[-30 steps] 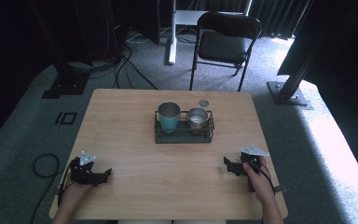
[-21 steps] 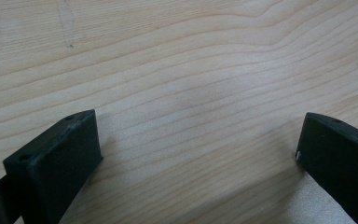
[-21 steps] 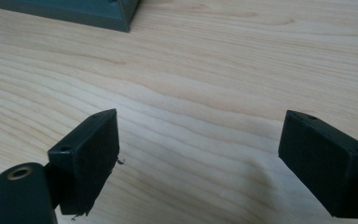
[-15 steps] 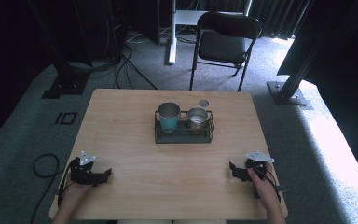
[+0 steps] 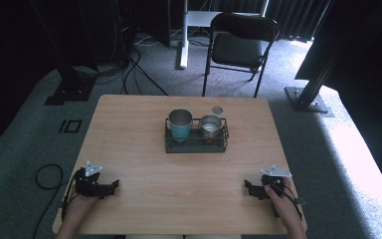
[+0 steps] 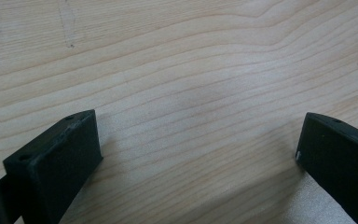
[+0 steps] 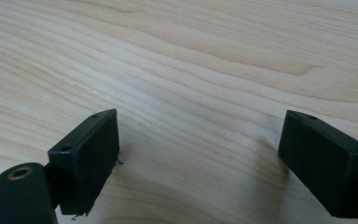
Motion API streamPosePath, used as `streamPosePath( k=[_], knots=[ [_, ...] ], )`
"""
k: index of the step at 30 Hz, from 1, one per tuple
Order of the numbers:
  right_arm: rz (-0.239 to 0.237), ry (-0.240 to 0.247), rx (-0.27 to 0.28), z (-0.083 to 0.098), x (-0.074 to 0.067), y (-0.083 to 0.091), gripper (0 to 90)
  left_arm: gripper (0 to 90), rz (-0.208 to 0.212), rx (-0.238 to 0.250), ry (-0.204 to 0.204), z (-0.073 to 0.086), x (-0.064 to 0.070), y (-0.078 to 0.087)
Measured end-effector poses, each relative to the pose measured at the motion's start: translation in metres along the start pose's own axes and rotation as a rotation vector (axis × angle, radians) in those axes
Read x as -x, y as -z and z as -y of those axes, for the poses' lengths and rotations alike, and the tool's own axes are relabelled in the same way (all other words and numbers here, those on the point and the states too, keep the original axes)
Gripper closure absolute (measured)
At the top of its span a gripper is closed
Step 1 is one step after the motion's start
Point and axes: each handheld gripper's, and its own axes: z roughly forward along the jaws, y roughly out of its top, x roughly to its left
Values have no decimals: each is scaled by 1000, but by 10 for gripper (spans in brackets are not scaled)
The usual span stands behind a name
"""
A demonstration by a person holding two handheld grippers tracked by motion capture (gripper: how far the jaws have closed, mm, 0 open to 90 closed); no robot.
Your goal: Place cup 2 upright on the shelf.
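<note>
A lab or studio-like recording space, not a home. A plain light wooden table [image 5: 144, 144] stands on grey carpet [image 5: 25, 149] in the middle of the frame. Black cables [image 5: 134, 64] trail across the floor at upper left, beside the dark base of a stand [image 5: 69, 92]. A black folding chair [image 5: 241, 42] sits at top centre. Dark curtains [image 5: 298, 15] hang along the top right, and a black metal post foot [image 5: 308, 99] rests at right.
</note>
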Motion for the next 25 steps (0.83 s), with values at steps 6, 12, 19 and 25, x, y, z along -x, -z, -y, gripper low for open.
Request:
streamPosePath(
  k=[6, 12, 19, 25],
  knots=[
    [-30, 23, -7, 1, -2, 1, 120, 4, 0, 0, 0, 0, 0, 0],
    [-48, 40, -8, 2, -3, 2, 120, 3, 0, 0, 0, 0, 0, 0],
    [-53, 45, -9, 3, -3, 3, 119, 4, 0, 0, 0, 0, 0, 0],
    [-53, 45, -9, 3, -3, 3, 119, 4, 0, 0, 0, 0, 0, 0]
  ],
)
